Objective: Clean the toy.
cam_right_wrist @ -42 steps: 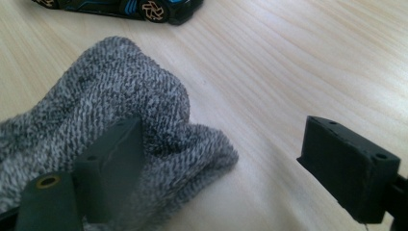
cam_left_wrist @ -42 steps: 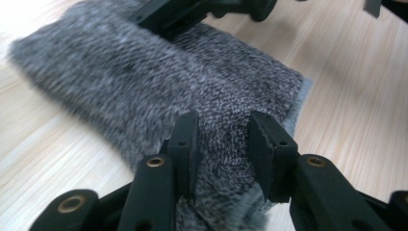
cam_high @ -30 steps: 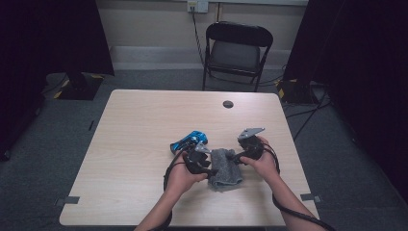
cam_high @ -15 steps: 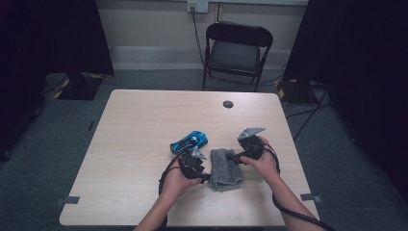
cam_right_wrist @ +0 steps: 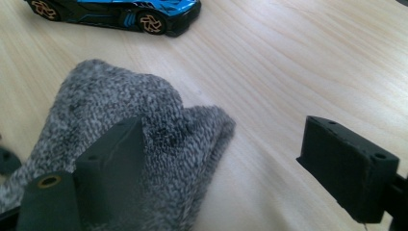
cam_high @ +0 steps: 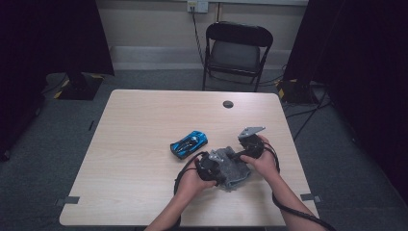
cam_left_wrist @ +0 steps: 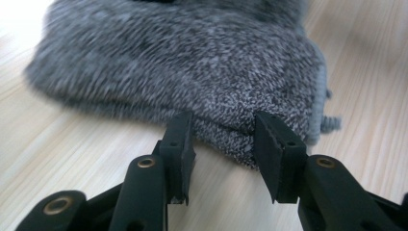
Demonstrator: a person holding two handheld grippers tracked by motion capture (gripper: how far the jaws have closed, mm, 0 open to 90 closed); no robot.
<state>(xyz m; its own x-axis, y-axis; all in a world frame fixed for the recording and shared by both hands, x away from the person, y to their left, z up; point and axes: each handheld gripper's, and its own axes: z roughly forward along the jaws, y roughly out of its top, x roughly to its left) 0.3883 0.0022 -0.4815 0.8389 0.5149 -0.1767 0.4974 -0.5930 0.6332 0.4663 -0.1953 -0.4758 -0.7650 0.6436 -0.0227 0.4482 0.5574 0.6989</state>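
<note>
A grey knitted cloth [cam_high: 234, 169] lies folded on the wooden table [cam_high: 144, 120], near its front right. My left gripper [cam_high: 222, 170] comes in from the cloth's left. In the left gripper view, my left gripper [cam_left_wrist: 221, 126] has its tips against the folded edge of the cloth [cam_left_wrist: 192, 67]; its jaws have just been closing, a strip of that edge lies between them, and a gap remains. My right gripper [cam_high: 242, 155] stands wide open. In the right gripper view, one finger [cam_right_wrist: 113, 159] of my right gripper [cam_right_wrist: 226, 139] lies on the cloth [cam_right_wrist: 144, 110] and the other hangs over bare wood.
A blue toy car [cam_high: 188, 143] stands just left of the cloth, and the car [cam_right_wrist: 120, 12] also sits beyond the cloth in the right gripper view. A small black disc [cam_high: 228, 104] lies near the far edge. A folding chair [cam_high: 238, 53] stands behind the table.
My left hand has shifted right and toward the near edge, bringing its gripper up to the cloth's edge. The right hand and the car have stayed put.
</note>
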